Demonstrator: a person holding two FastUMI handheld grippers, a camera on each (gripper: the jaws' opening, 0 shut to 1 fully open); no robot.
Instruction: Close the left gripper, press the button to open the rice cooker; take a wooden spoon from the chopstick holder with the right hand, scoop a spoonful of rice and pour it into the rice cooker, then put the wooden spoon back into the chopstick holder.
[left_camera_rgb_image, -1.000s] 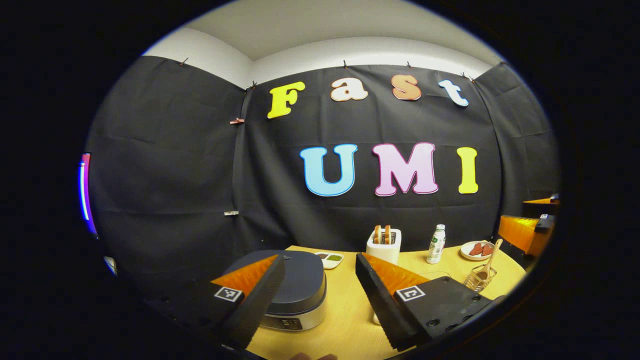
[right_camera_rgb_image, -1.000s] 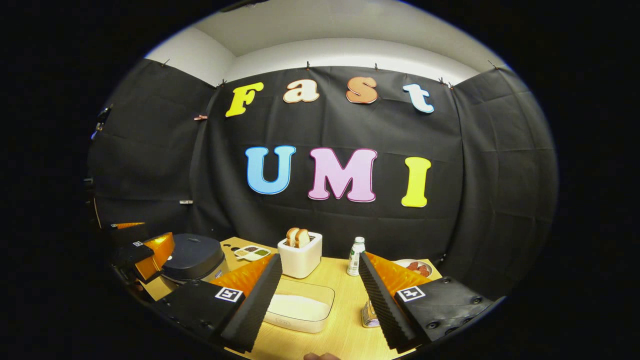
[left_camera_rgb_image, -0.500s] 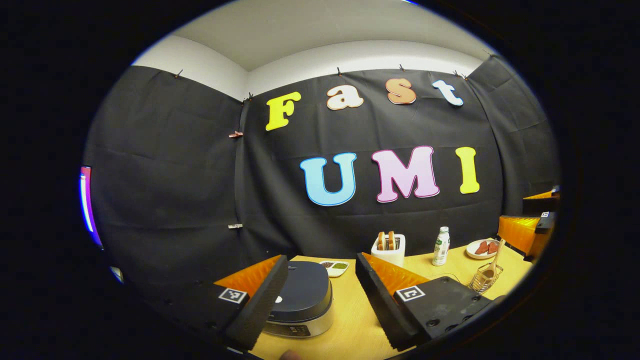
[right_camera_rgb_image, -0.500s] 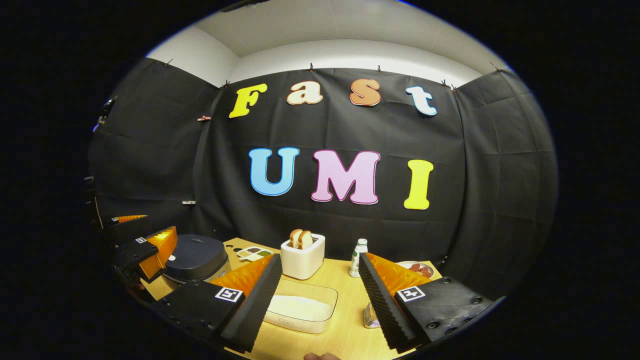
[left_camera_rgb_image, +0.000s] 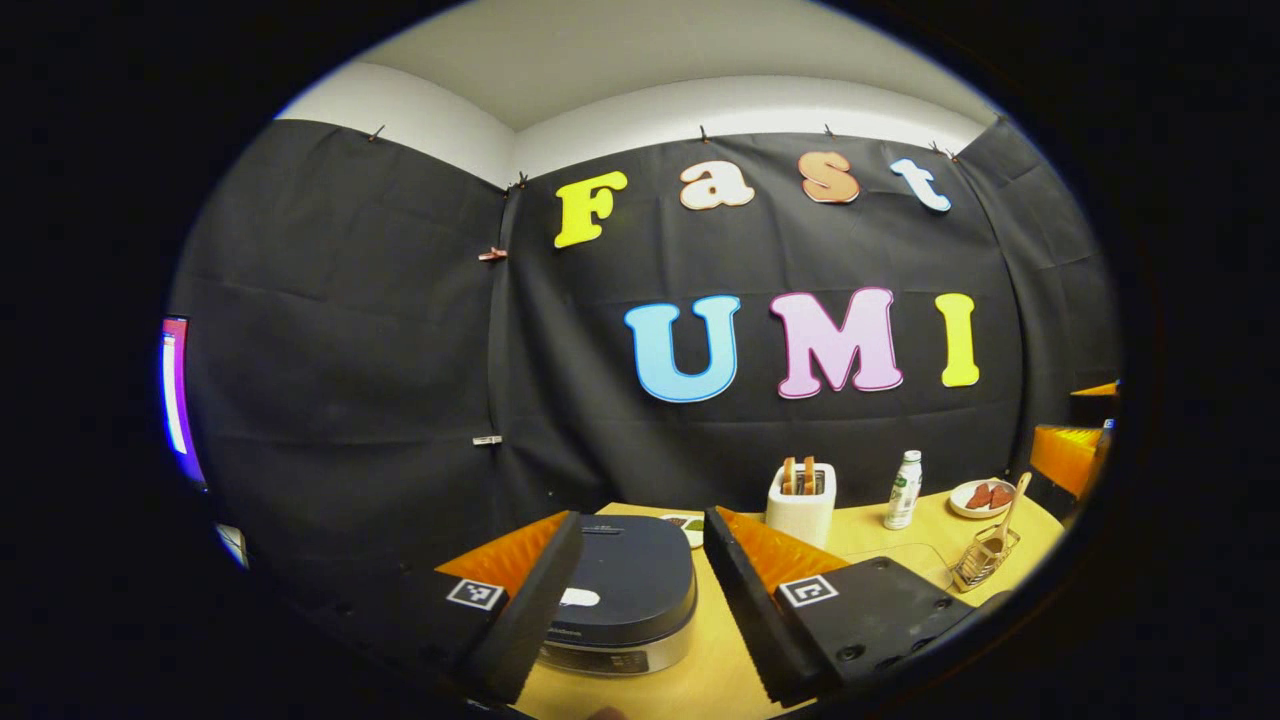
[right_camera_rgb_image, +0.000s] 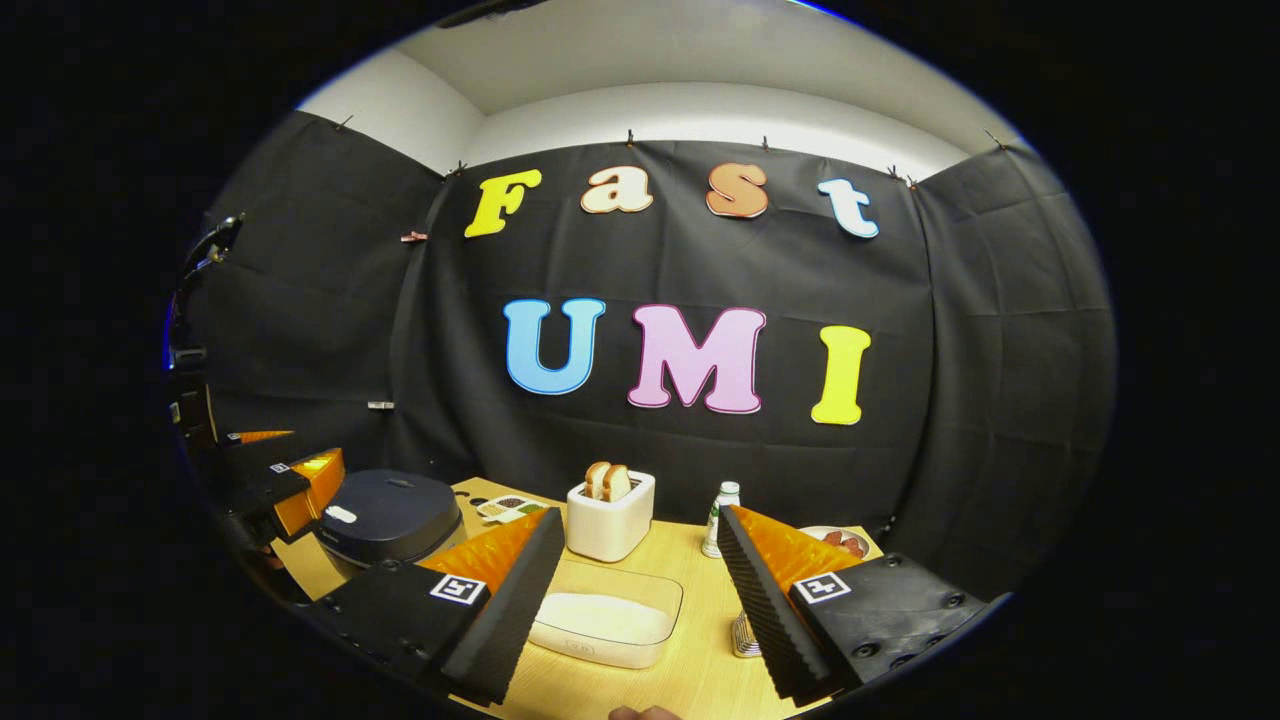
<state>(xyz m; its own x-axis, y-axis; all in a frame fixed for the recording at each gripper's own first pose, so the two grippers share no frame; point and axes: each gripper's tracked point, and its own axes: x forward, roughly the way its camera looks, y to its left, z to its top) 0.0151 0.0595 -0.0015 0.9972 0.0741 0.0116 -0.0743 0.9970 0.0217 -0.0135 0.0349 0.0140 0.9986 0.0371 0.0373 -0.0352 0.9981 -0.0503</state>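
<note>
Pale wooden table (left_camera_rgb_image: 880, 540) carries a dark grey rice cooker with a rounded lid and silver base (left_camera_rgb_image: 625, 600), lid down, sitting between the spread fingers of the left gripper (left_camera_rgb_image: 640, 600), which hangs above the cooker's near side without touching it, as far as the left gripper view shows. A small white oval button (left_camera_rgb_image: 580, 597) sits on the lid just beside the left finger. Farther right in that view stand a white toaster with two slices of bread (left_camera_rgb_image: 801, 500), a small white bottle with a green label (left_camera_rgb_image: 903, 490), a white plate of reddish pieces (left_camera_rgb_image: 980, 497) and a wire chopstick holder (left_camera_rgb_image: 985, 560) with a wooden spoon (left_camera_rgb_image: 1005, 520) leaning upright in it, bowl down. In the right gripper view the right gripper (right_camera_rgb_image: 640, 590) is also spread wide and grasps nothing; between its fingers lies a clear rectangular container of white rice (right_camera_rgb_image: 605, 625) on the table, with the toaster (right_camera_rgb_image: 610, 515) behind it and the bottle (right_camera_rgb_image: 716, 520) to the right. The wire holder's base (right_camera_rgb_image: 742, 635) peeks out beside the right finger. At the far left of that view the rice cooker (right_camera_rgb_image: 390, 515) sits with the other gripper (right_camera_rgb_image: 285, 490) close over its edge, and a small divided dish of grains (right_camera_rgb_image: 508, 507) lies behind.
</note>
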